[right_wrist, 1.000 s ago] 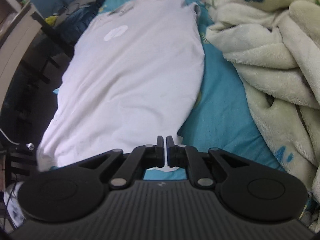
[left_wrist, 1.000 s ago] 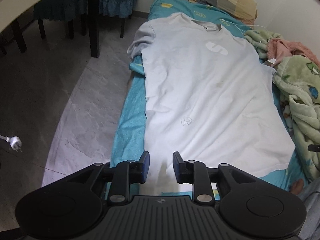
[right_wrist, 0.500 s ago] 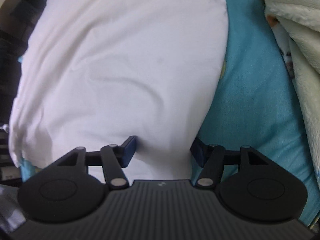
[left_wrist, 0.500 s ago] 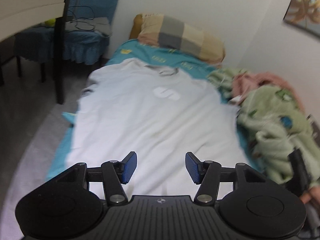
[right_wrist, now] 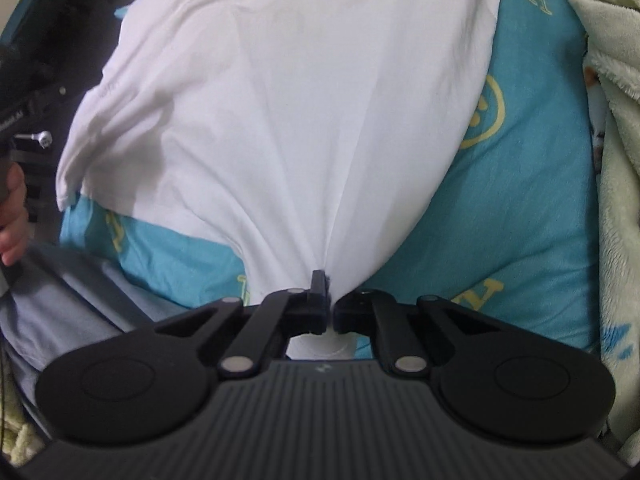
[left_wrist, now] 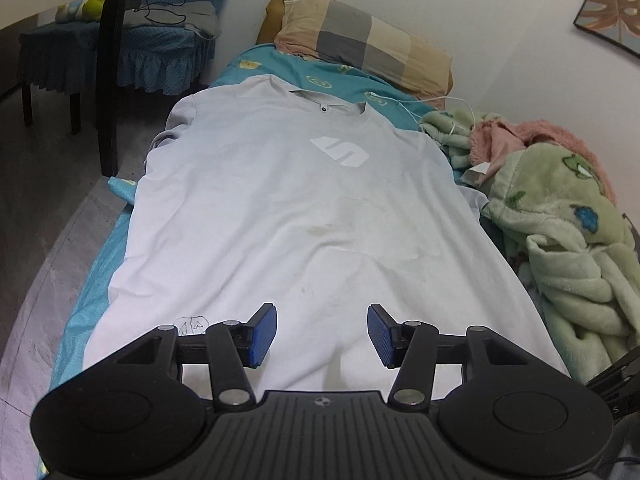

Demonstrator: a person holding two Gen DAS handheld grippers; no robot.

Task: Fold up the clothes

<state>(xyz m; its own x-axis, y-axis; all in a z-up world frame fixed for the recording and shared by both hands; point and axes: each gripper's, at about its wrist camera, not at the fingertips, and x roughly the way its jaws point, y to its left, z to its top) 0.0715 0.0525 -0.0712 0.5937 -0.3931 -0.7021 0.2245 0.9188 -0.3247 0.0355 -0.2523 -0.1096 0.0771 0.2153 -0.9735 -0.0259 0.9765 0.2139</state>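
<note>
A white T-shirt (left_wrist: 296, 216) with a pale logo on the chest lies flat on the teal bed sheet (left_wrist: 280, 70), collar toward the pillow. My left gripper (left_wrist: 322, 334) hovers open over the shirt's lower hem, nothing between its blue pads. In the right wrist view the same T-shirt (right_wrist: 304, 112) bunches into creases that run down to my right gripper (right_wrist: 330, 294), which is shut on the hem near the shirt's bottom corner. The cloth puckers at the pinch.
A crumpled green blanket (left_wrist: 560, 232) and pink fleece (left_wrist: 532, 136) fill the bed's right side. A checked pillow (left_wrist: 360, 44) lies at the head. A dark table leg (left_wrist: 110, 64) and blue-skirted chair (left_wrist: 120, 52) stand left of the bed. A hand (right_wrist: 14, 216) shows at the left edge.
The right gripper opened half a second ago and has now shut on the shirt's hem. The left gripper opened wider and drifted toward the hem's middle.
</note>
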